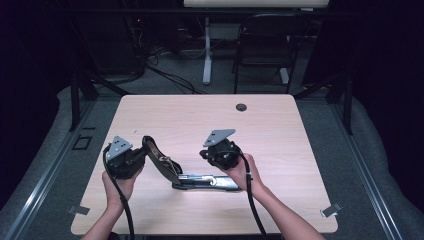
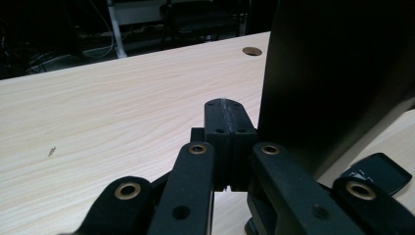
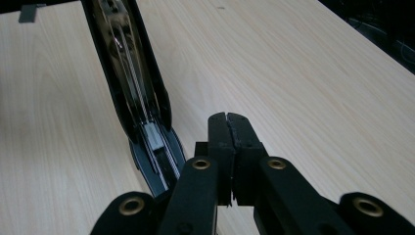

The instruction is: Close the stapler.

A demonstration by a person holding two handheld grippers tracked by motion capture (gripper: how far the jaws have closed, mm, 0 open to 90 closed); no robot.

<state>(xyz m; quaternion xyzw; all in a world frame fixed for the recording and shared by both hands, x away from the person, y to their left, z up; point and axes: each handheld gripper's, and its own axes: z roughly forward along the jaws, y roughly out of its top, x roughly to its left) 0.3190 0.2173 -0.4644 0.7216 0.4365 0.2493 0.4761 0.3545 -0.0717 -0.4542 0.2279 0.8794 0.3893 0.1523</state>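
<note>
Opened stapler [image 1: 172,170] seen at lower centre of table [image 1: 200,115]; left gripper [image 1: 131,161] and right gripper [image 1: 212,156] jaws pressed together, nothing pinched.

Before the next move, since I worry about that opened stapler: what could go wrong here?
The stapler lies swung open, its top arm raised toward the left gripper, which sits right beside it; a nudge could snap it shut or tip it. The right gripper has its jaws shut beside the exposed staple channel, so it might knock staples loose.
</note>
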